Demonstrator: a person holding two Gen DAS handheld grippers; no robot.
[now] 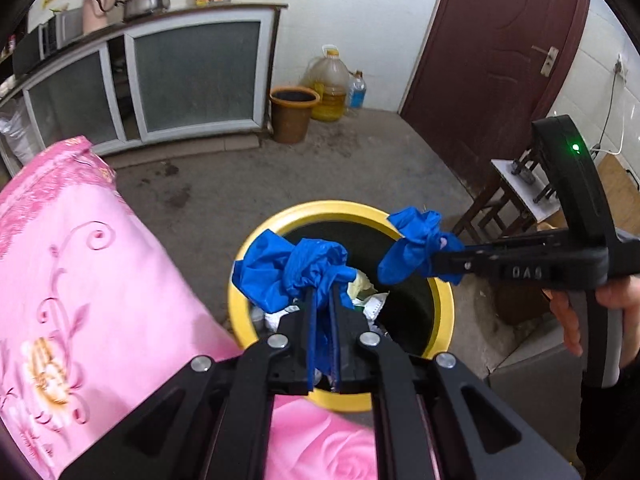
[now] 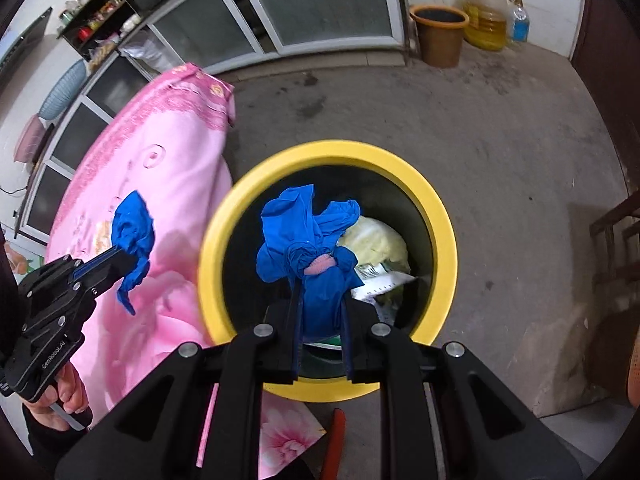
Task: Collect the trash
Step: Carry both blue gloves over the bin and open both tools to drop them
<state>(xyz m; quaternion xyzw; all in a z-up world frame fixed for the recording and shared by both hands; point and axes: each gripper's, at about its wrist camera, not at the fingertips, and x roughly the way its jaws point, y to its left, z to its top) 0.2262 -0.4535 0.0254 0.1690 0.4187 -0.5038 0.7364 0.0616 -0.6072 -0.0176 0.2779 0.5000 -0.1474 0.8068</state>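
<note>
Two crumpled blue gloves held over a yellow-rimmed trash bin, ready to drop.

The left tongs (image 1: 324,292) are clenched on one blue glove (image 1: 288,276); the right tongs (image 2: 320,280) grasp the other glove (image 2: 308,232), perhaps around something pink. The bin (image 2: 440,216) sits just beyond both tips, a pink bedcover (image 2: 168,184) beside it. Release only once each glove hangs inside the rim.

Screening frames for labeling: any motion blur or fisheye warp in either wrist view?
Left wrist: pink floral cloth smeared at left, door bowed by fisheye, dark vignette corners. Right wrist: yellow bin rim blurred on its left side, blue glove in the right gripper sharp.
</note>
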